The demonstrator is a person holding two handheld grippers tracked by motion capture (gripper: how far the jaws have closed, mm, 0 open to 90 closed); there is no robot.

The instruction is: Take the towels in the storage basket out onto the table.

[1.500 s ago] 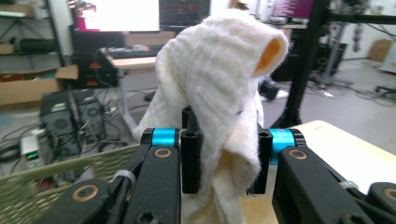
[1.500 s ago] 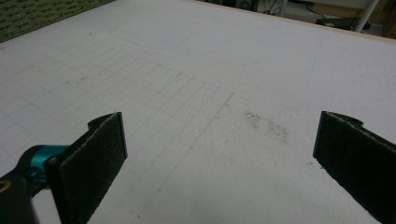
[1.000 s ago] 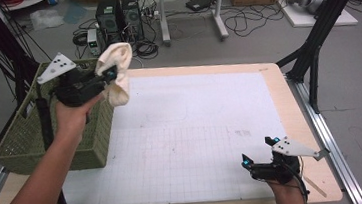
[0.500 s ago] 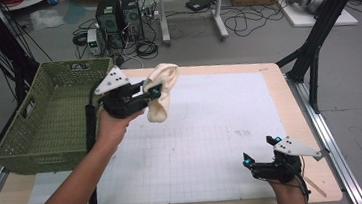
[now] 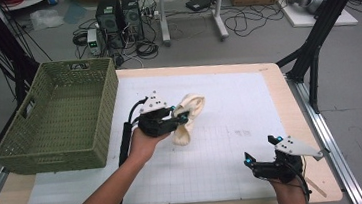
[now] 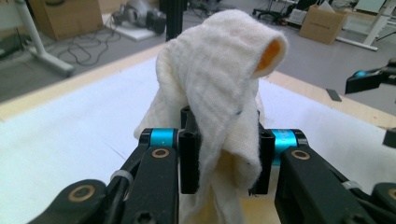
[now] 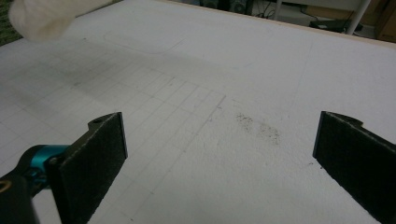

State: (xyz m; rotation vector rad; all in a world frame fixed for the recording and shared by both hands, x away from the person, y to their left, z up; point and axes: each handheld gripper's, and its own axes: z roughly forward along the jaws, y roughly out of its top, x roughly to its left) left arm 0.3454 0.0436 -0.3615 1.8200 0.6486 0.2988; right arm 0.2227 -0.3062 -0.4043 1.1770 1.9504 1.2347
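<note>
Left tongs (image 5: 183, 117) clench a cream cloth (image 5: 186, 117), carried just right of the green basket (image 5: 59, 113) above the white mat (image 5: 239, 106), presumably for laying flat. Right tongs (image 5: 263, 149), gaping and empty, wait well right of that basket.

- Your cloth (image 5: 186, 116) is cream-white, soft and crumpled, folded over on itself into a loose roll.
- It hangs pinched in your left gripper (image 5: 179, 119), its lower end drooping toward the white tabletop (image 5: 249, 105), right of the basket (image 5: 60, 118).
</note>
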